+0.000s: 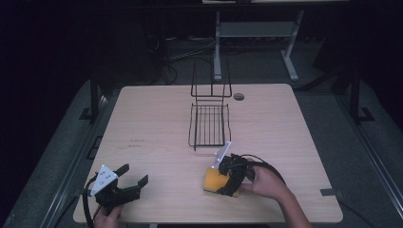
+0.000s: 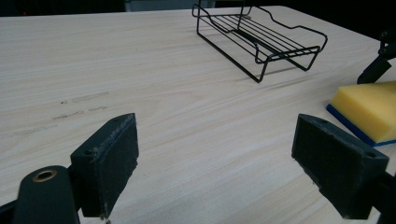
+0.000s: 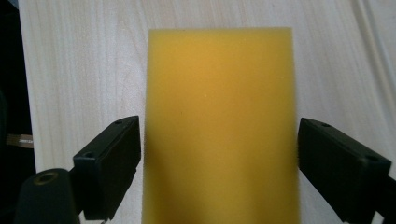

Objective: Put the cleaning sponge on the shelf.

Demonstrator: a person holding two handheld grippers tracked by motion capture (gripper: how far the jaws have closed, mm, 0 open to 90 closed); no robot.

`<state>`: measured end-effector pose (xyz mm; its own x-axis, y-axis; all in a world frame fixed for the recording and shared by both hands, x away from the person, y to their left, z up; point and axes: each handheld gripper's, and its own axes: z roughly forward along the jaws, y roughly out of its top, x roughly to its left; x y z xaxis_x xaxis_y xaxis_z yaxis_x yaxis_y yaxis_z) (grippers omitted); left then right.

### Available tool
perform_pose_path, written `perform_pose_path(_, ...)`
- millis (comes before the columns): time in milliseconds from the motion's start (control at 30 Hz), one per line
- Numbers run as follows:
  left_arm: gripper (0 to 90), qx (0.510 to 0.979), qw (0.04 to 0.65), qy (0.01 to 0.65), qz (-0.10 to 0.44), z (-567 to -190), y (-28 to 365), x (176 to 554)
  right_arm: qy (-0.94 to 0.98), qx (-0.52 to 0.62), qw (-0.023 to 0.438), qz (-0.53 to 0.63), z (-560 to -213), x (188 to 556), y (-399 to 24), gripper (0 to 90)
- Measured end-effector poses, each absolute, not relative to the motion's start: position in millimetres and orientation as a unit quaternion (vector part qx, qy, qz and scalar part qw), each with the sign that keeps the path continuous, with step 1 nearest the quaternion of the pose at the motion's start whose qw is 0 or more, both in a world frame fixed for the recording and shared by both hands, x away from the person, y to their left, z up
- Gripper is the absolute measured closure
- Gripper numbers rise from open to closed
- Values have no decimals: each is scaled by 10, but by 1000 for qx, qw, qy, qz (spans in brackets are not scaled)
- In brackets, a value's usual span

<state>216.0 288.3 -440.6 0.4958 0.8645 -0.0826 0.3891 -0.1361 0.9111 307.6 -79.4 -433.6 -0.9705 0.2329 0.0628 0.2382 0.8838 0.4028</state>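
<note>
Table (image 1: 157, 118) | wire rack (image 1: 209, 124) mid | right hand-held gripper (image 3: 219, 154) spread astride sponge (image 3: 219, 126) | left hand-held gripper (image 2: 217, 158) spread, likely idle

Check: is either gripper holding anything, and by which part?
Nothing held. Right gripper is open astride the sponge, jaws beside its long edges. Left gripper is open.

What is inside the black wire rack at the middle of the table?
The black wire rack holds nothing; the light wooden table shows through its bars. The rectangular yellow sponge lies apart from it.
</note>
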Motion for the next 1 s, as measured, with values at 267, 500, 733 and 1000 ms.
perform_pose_path(267, 140, 714, 489, 440, 242, -4407, 2886, 2167, -971, -119, 3, -206, -4376, 3067, -785, 144)
perform_pose_path(500, 140, 713, 489, 439, 243, -4405, 2894, 2163, -972, -120, 1, -203, -4421, 3048, -783, 151)
perform_pose_path(733, 140, 713, 489, 439, 244, -4404, 2892, 2160, -972, -118, -2, -201, -4433, 3046, -795, 187)
perform_pose_path(1000, 140, 714, 489, 438, 244, -4402, 2891, 2159, -972, -118, -2, -203, -4425, 3050, -814, 212)
